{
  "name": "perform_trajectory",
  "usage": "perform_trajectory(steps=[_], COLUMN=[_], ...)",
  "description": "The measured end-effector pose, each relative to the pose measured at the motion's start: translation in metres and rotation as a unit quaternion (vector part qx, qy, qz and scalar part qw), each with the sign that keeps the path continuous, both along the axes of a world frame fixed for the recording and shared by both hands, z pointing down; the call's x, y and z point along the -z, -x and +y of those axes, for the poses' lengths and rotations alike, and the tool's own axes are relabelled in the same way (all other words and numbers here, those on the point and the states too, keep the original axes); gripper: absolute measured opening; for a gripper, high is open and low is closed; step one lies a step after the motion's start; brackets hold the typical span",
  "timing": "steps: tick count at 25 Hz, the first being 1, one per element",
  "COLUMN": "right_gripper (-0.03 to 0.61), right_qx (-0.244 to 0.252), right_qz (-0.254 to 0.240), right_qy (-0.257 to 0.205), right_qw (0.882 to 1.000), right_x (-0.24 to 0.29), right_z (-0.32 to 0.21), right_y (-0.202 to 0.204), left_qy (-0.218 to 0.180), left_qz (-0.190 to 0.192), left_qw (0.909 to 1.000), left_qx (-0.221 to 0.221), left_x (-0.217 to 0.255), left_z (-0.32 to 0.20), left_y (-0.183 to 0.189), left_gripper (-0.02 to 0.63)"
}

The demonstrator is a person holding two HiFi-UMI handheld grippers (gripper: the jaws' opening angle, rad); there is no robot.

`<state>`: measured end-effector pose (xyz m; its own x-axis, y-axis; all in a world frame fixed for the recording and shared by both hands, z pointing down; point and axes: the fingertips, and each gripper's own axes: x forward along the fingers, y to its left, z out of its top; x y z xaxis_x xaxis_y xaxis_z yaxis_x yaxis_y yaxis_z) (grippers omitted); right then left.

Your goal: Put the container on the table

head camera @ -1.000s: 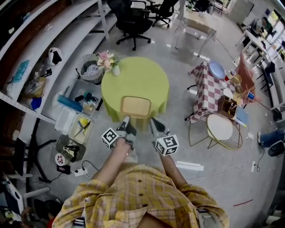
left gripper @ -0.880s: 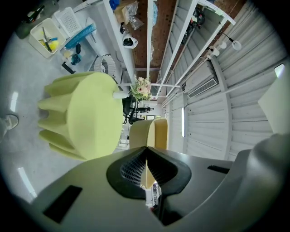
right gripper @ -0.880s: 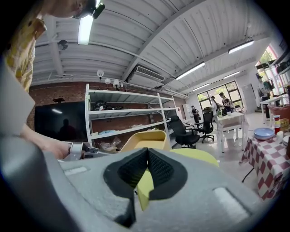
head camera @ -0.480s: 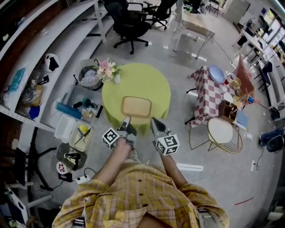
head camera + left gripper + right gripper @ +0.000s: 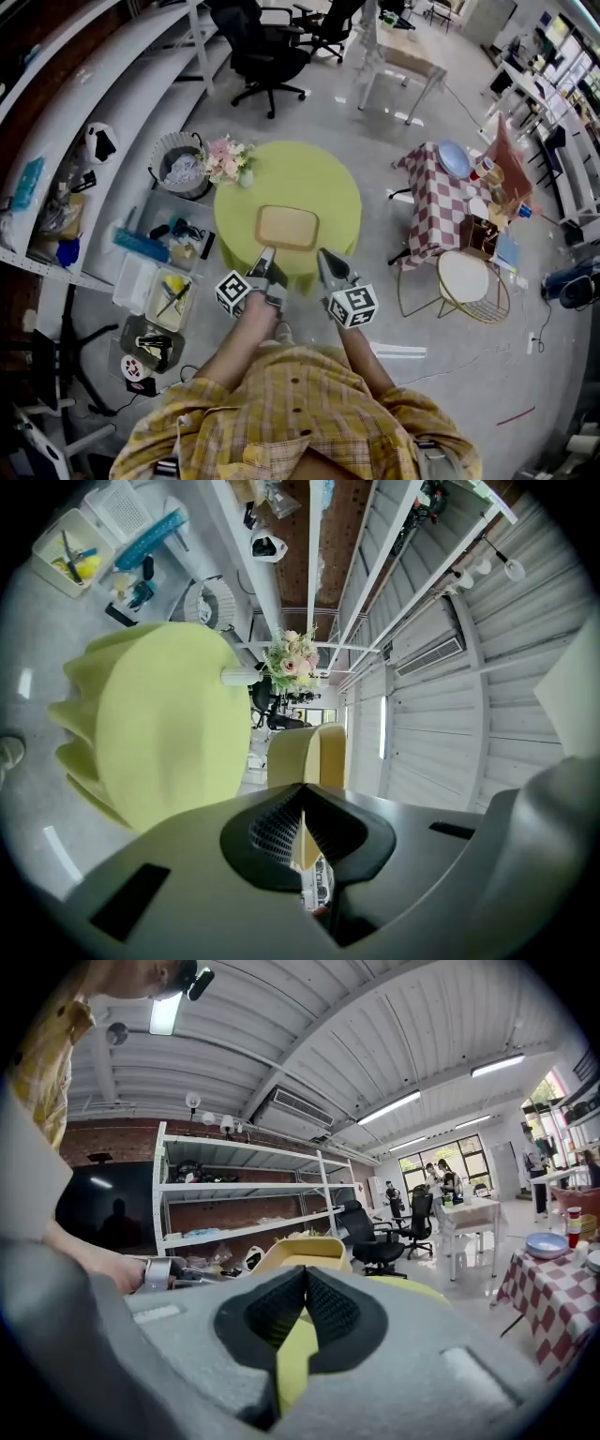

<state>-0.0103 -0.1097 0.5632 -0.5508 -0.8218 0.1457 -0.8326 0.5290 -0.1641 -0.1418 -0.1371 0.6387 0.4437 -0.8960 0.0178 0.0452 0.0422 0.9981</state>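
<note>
Head view: the grey floor (image 5: 375, 122) was the largest thing, with a long shelving rack (image 5: 112, 84) down the left side and black office chairs (image 5: 262, 47) at the top. In the middle stood the round table (image 5: 309, 169) under a lime-green cloth. The container (image 5: 287, 226), a shallow pale-yellow tray, showed over the near part of that table, just inside its front edge; whether its base touched the cloth could not be told. The left gripper (image 5: 265, 255) and the right gripper (image 5: 322, 257) met the container's near rim side by side, each close to a corner. In the left gripper view the jaws were pinched on a thin yellow edge of the container (image 5: 309, 752), with the table (image 5: 159, 733) spreading to the left of it. In the right gripper view the jaws were likewise closed on the rim, and the container (image 5: 298, 1254) reached away from them. The far half of the tabletop lay bare, apart from a small vase of flowers (image 5: 228, 155) at its left rim. Open floor lay to the right, between the round table and a checkered table (image 5: 441, 192). To the left, storage bins (image 5: 169, 291) and a wire basket (image 5: 178, 159) stood close to the table.
</note>
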Motion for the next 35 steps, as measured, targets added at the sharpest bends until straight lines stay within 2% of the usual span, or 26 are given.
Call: perform_trajectory(steps=[8, 20, 35], right_gripper=[-0.002, -0.002, -0.002], right_qx=[-0.014, -0.003, 0.044], right_qz=[0.001, 0.002, 0.000], right_qy=[0.001, -0.003, -0.002], right_qw=[1.000, 1.000, 0.999], right_x=[-0.001, -0.001, -0.011], right_z=[-0.009, -0.031, -0.078], right_y=[-0.001, -0.013, -0.035], left_qy=[0.002, 0.003, 0.003], left_qz=[0.002, -0.004, -0.018], left_qw=[0.9999, 1.0000, 0.9994], left_qx=[-0.010, 0.001, 0.029], left_x=[-0.005, -0.006, -0.007], left_z=[-0.012, -0.031, -0.073], left_y=[0.001, -0.011, -0.043], left_gripper=[0.017, 0.017, 0.017])
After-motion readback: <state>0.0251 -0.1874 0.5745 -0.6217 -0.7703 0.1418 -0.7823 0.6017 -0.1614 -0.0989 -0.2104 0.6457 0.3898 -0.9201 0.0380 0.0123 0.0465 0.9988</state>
